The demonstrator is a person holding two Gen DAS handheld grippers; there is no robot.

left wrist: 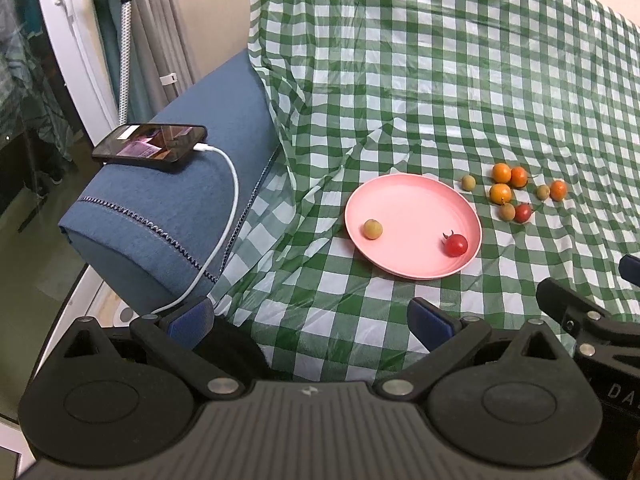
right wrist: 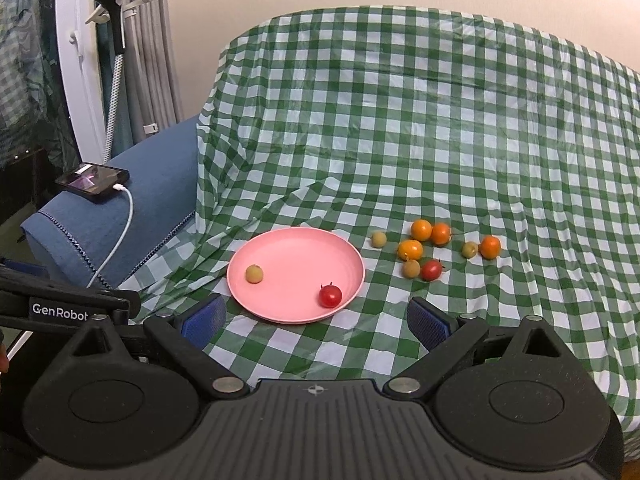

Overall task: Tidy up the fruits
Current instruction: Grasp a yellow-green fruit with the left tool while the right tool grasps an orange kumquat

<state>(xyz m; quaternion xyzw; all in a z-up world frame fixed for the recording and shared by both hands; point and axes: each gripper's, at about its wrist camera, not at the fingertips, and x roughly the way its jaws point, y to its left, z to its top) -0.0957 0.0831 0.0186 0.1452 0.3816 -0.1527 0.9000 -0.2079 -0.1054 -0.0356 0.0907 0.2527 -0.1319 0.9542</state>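
A pink plate lies on the green checked cloth. It holds a red cherry tomato and a small tan fruit. To its right lies a loose cluster of several small fruits: orange, tan and one red tomato. My left gripper is open and empty, near the cloth in front of the plate. My right gripper is open and empty, just in front of the plate's near rim.
A blue sofa armrest stands at the left with a phone and white charging cable on it. Curtains and a white frame are beyond. The right gripper's body shows at the right edge of the left wrist view.
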